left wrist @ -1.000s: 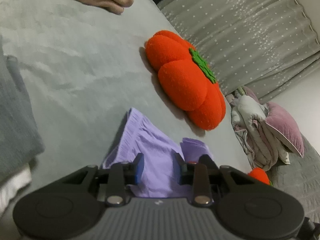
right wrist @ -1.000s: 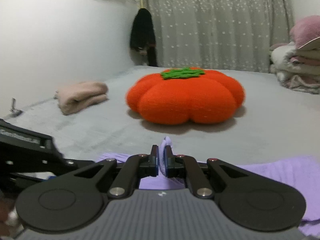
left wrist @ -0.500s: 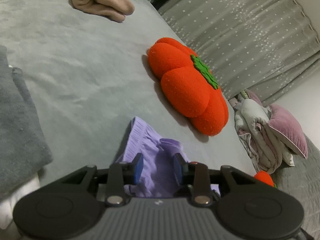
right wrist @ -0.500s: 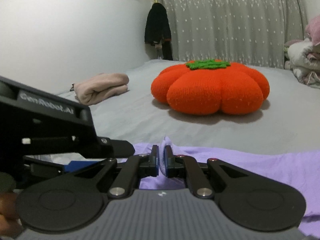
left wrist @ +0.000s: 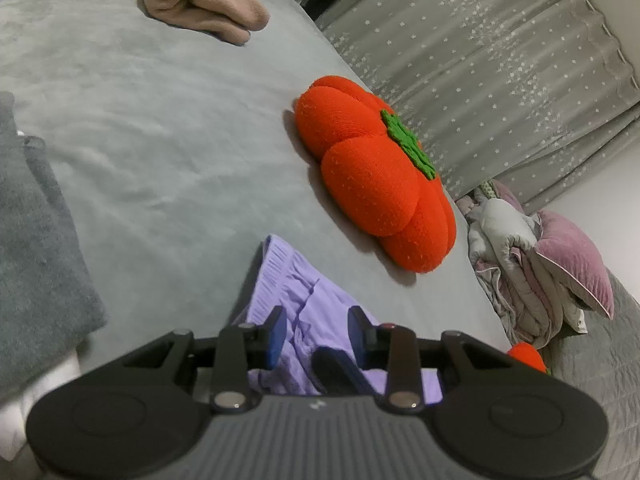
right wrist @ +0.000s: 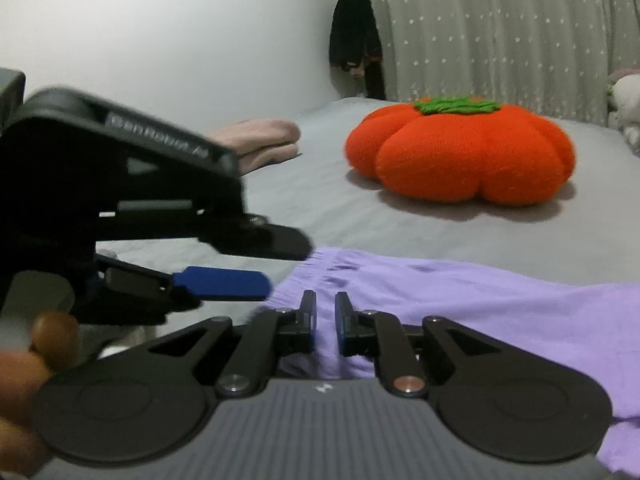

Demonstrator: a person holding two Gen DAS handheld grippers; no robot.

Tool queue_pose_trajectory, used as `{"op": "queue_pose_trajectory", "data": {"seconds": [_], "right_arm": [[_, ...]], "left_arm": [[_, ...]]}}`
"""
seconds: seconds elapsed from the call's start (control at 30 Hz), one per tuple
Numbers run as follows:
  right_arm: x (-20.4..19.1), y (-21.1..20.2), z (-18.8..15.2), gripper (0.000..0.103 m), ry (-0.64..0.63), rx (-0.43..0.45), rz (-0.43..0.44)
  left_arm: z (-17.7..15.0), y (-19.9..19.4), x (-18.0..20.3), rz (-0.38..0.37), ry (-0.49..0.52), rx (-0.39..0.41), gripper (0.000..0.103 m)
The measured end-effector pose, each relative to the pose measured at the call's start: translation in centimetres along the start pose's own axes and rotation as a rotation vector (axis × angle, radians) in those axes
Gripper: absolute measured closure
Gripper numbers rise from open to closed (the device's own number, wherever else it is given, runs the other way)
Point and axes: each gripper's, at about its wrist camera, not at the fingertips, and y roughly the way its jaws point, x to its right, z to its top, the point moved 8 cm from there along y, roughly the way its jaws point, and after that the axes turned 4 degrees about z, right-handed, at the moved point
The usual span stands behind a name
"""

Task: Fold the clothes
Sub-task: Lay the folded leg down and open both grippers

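Note:
A lilac garment (left wrist: pixel 304 304) lies spread on the grey bed (left wrist: pixel 160 140), its gathered waistband toward the left gripper. My left gripper (left wrist: pixel 318 332) hovers open over that waistband edge. From the right wrist view its fingers (right wrist: pixel 220 282) stand apart with only bed between them. My right gripper (right wrist: pixel 326 312) is low over the lilac garment (right wrist: pixel 460 300). Its jaws are opening, a narrow gap shows, and the cloth lies flat under them, not pinched. A dark finger (left wrist: pixel 332 368) of the right gripper shows beneath the left one.
An orange pumpkin cushion (right wrist: pixel 460 156) sits mid-bed beyond the garment. A folded pink cloth (left wrist: pixel 200 0) lies far left, a grey folded pile (left wrist: pixel 36 240) at the near left. Bedding and a pink pillow (left wrist: pixel 560 276) are heaped right. A hand (right wrist: pixel 24 360) holds the left gripper.
The fold of lilac cloth that stood pinched between the right jaws has dropped flat as they parted. The right gripper swung closer to the left gripper, which stayed put.

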Motion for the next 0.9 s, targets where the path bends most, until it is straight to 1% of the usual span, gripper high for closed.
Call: {"op": "queue_pose_trajectory", "data": {"seconds": [0.1,0.17,0.23,0.27,0.33,0.4,0.5,0.57,0.6,0.63,0.77,0.9], "right_arm": [[1.6,-1.0,0.0,0.087,0.015,0.003,-0.028],[2.2,-1.1,-0.3,0.083,0.007,-0.015,-0.019],[1.8,-1.1,-0.6,0.069,-0.051,-0.029,-0.006],[1.5,-1.1,-0.8,0.068,-0.079,-0.035,0.001],[1.0,-1.1,-0.9,0.067,-0.122,-0.039,0.029],[0.6,-0.7,-1.1,0.067,-0.163,-0.05,0.029],[0.6,0.4,-1.6,0.067,-0.202,-0.093,0.01],[0.6,1.1,-1.9,0.08,-0.217,-0.12,0.005],[0.6,1.1,-2.0,0.098,-0.221,-0.119,0.004],[0.6,1.1,-1.8,0.099,-0.219,-0.108,-0.001],[0.7,-0.4,-0.9,0.099,-0.186,-0.038,0.0],[0.5,-0.2,-1.5,0.099,-0.193,-0.057,0.007]], "left_arm": [[-0.1,0.1,0.2,0.0,0.007,-0.001,0.07],[-0.2,0.1,0.2,0.0,0.009,-0.003,0.07],[-0.2,0.2,0.2,0.002,0.011,-0.004,0.07],[-0.3,0.2,0.2,0.003,0.013,-0.004,0.07],[-0.4,0.1,0.3,0.003,0.018,-0.006,0.07],[-0.4,0.2,0.4,0.004,0.024,-0.009,0.07],[-0.5,0.2,0.5,0.006,0.032,-0.012,0.069],[-0.6,0.2,0.5,0.008,0.034,-0.014,0.069],[-0.6,0.2,0.5,0.009,0.036,-0.015,0.069],[-0.7,0.2,0.5,0.009,0.038,-0.015,0.069],[-0.8,0.2,0.7,0.009,0.045,-0.015,0.069],[-1.0,0.2,0.8,0.009,0.052,-0.018,0.069]]}}
